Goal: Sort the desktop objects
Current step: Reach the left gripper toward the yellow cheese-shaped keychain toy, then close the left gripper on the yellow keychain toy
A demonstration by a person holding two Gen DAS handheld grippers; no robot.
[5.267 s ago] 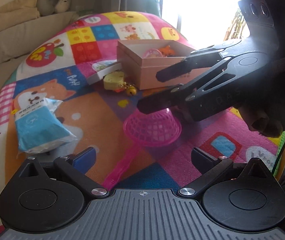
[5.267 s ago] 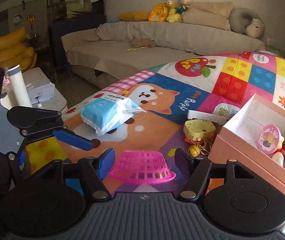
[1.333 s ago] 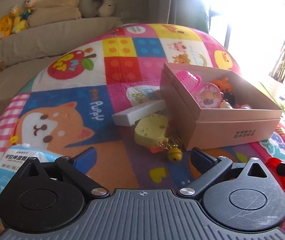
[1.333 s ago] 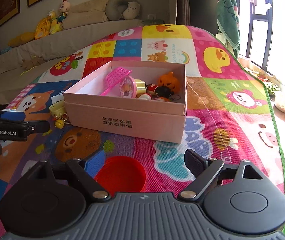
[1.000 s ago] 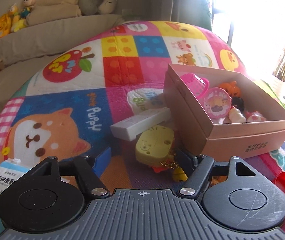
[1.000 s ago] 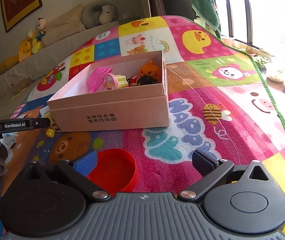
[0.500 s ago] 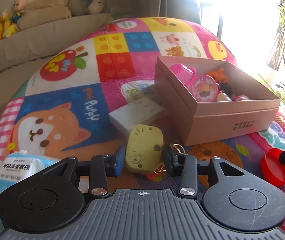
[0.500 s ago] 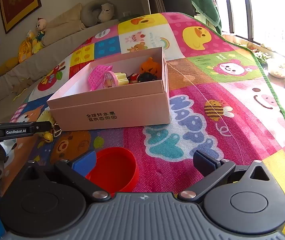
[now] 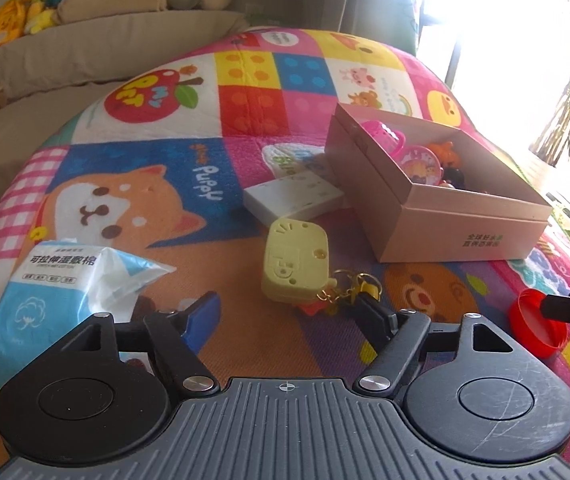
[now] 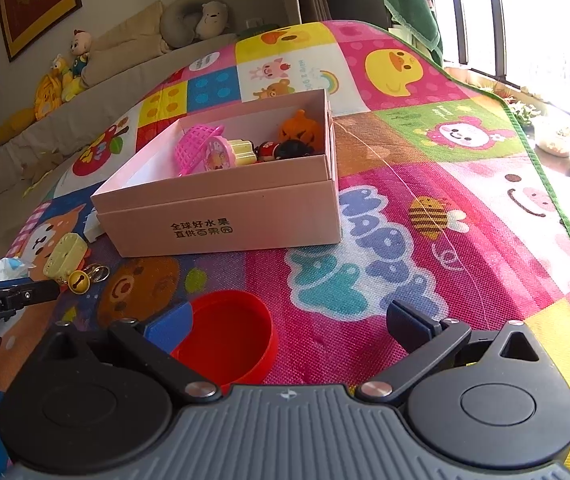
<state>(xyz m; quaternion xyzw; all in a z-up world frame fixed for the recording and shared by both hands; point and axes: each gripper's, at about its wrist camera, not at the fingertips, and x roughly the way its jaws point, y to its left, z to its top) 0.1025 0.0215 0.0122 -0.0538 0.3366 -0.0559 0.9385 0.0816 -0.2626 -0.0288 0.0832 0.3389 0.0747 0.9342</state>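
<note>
Just ahead of the left gripper (image 9: pixel 287 312) lies a yellow keychain toy (image 9: pixel 295 262) on the colourful play mat (image 9: pixel 205 360), its gold ring and bell (image 10: pixel 78 280) trailing toward the right-hand finger. The jaws have just been opening and now stand apart, with nothing pressed between them; the toy sits a little beyond the fingertips, closer to the right one. To the left of that gripper rests a blue and white pack of wipes (image 9: pixel 57 288), and beyond the toy a flat white box (image 9: pixel 293 200) lies against the side of a pink cardboard box (image 10: pixel 221 220).

The cardboard box is open at the top and holds a pink plastic basket (image 10: pixel 195 148), a small pink clock (image 10: pixel 219 156), an orange pumpkin figure (image 10: pixel 301 130) and a few darker small toys that are hard to make out.

The right gripper (image 10: pixel 291 324) has its jaws wide apart. A red lid (image 10: pixel 225 340) lies open side up on the mat, beside the blue pad of the left finger; whether the two touch cannot be told. The right finger is well clear of it. The left gripper's tip shows at the left edge of the right wrist view, near the bell.

A sofa (image 9: pixel 97 40) with plush toys runs behind the mat.
</note>
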